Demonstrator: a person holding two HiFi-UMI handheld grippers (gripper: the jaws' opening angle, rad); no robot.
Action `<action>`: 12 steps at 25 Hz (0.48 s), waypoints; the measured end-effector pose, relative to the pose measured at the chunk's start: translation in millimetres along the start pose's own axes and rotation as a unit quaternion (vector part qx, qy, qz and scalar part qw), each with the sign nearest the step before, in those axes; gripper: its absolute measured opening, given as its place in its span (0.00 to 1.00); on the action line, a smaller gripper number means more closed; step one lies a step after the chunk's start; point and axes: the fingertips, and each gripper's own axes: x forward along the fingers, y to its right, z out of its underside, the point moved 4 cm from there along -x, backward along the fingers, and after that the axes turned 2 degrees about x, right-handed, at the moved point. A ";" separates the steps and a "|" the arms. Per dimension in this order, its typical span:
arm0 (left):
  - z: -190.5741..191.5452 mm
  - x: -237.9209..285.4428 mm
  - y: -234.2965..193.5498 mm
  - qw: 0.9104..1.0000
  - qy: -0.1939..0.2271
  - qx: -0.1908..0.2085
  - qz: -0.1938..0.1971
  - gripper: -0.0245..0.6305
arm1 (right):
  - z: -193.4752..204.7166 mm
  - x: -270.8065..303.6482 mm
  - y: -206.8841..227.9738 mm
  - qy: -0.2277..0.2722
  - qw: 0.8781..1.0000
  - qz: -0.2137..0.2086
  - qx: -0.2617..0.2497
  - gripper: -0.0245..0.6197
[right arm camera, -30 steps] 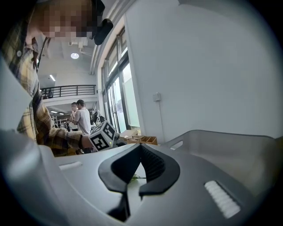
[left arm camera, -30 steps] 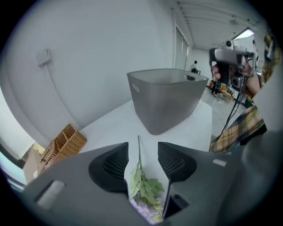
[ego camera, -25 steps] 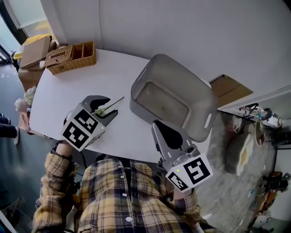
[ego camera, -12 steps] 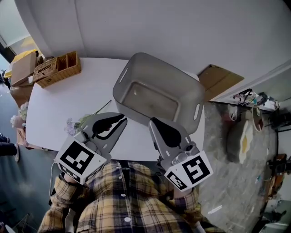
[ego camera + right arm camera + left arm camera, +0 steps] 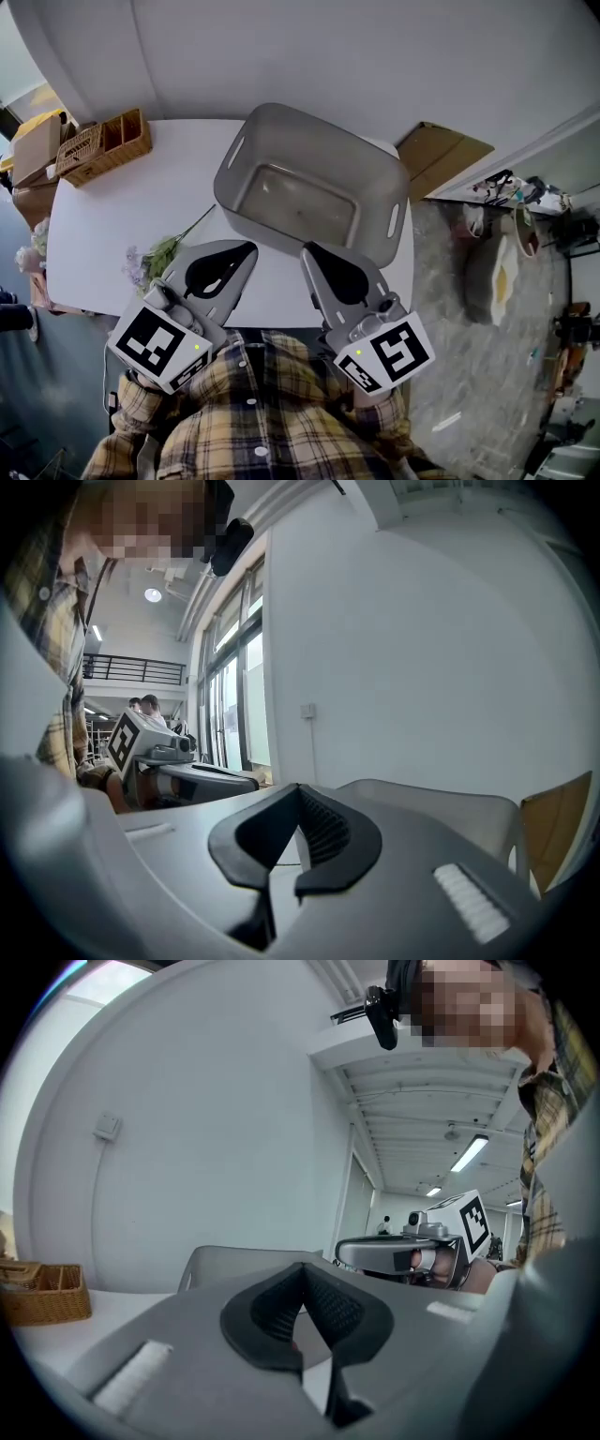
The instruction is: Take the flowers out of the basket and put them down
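The left gripper (image 5: 246,253) has just been closing its jaws, pads now together on nothing; the right gripper (image 5: 311,255) also has its pads meeting, empty. At the left's ten o'clock the flowers (image 5: 152,260) lie on the table (image 5: 103,216), blooms perhaps partly hidden behind it. The basket (image 5: 319,141) stands at twelve.

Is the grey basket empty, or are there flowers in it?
Empty: the basket shows a bare bottom; the flowers lie on the table beside it.

right tongs (image 5: 298,795) together before basket (image 5: 441,801)
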 end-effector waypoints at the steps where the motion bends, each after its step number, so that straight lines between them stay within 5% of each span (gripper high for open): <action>1: -0.4 0.5 1.5 1.000 0.001 0.001 0.001 0.05 | 0.3 -0.5 0.3 0.000 1.000 0.000 0.001 0.05; 12: -0.9 9.7 5.3 1.000 -0.005 0.011 0.009 0.05 | 2.9 2.8 3.9 -0.007 1.000 -0.010 0.005 0.05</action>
